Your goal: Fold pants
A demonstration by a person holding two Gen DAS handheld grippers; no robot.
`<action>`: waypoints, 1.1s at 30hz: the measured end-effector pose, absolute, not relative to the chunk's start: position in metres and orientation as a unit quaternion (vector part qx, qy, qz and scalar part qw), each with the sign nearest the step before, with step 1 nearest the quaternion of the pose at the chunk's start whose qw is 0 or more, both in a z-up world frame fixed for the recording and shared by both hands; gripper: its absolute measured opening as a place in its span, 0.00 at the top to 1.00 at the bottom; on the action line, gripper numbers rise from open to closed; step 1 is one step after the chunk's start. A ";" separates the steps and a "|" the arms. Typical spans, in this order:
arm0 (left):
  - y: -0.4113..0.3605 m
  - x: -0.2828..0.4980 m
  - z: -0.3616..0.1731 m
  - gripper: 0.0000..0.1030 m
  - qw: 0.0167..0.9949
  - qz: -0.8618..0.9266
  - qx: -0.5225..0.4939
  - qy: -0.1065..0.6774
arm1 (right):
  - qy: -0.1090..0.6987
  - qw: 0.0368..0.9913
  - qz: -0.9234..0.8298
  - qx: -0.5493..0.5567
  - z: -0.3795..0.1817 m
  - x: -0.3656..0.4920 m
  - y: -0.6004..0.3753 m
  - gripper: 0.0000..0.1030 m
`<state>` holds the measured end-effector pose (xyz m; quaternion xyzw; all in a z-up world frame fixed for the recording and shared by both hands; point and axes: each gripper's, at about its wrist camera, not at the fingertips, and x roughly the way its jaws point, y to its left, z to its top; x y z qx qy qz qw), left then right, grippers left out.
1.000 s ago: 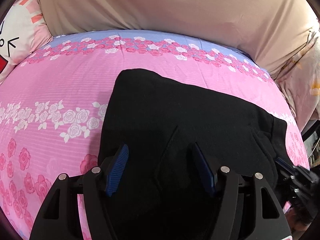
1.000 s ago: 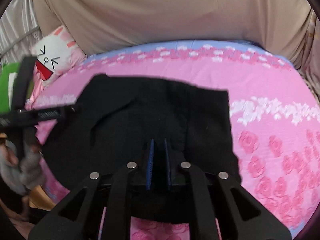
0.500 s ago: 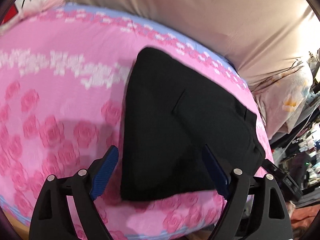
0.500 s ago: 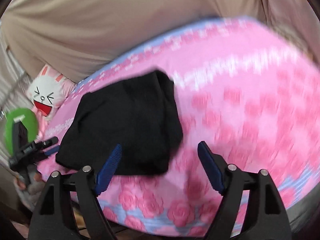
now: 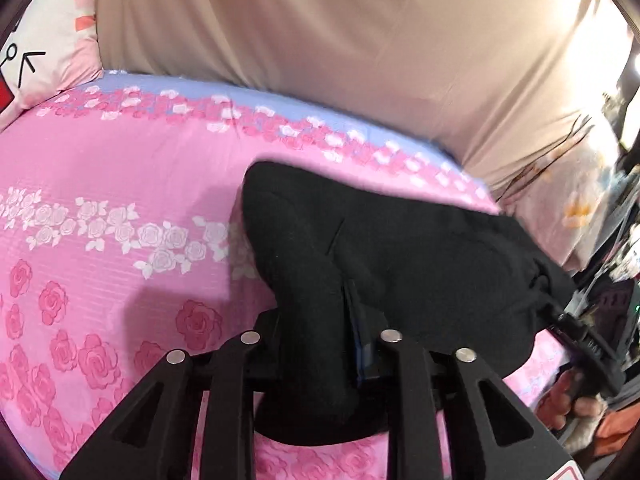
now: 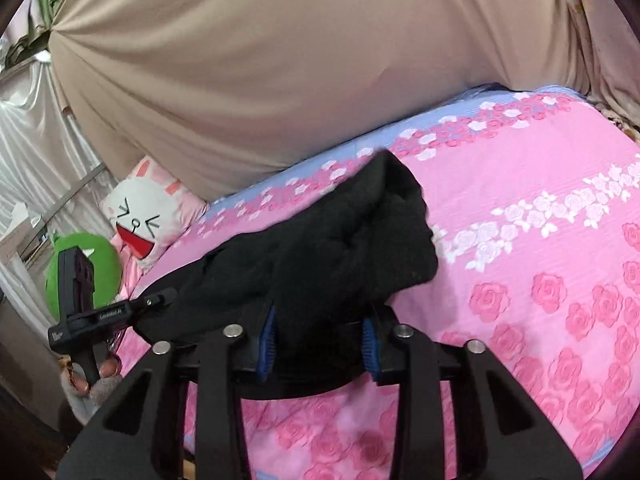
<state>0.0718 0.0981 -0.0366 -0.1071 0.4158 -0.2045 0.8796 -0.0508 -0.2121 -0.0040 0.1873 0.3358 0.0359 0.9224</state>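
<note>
Black pants (image 5: 400,256) lie bunched on the pink rose-print bed sheet (image 5: 100,200), near the bed's front edge. My left gripper (image 5: 320,344) is shut on a thick fold of the pants at their near left end. My right gripper (image 6: 318,340) has its blue pads (image 6: 266,340) closed on the pants (image 6: 340,240) at the near right end, with a wad of fabric between them. The cloth rises in a hump between the two grips. Each gripper shows in the other's view, the right one (image 5: 580,344) and the left one (image 6: 92,316).
A beige draped cloth (image 5: 340,40) backs the bed. A white rabbit-face pillow (image 6: 140,220) and a green plush (image 6: 80,268) sit at the left end. A pale floral pillow (image 5: 576,200) is at the right end. The bed's front edge is just below the grippers.
Both grippers were open and pulled back from the flat pants half a second ago. Now both have moved in and closed on the near edge, and the fabric is bunched up.
</note>
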 end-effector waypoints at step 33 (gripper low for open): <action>0.029 0.077 -0.049 0.17 0.892 -0.117 0.035 0.435 | 0.347 0.936 -0.046 0.042 0.004 -0.033 -0.145 0.57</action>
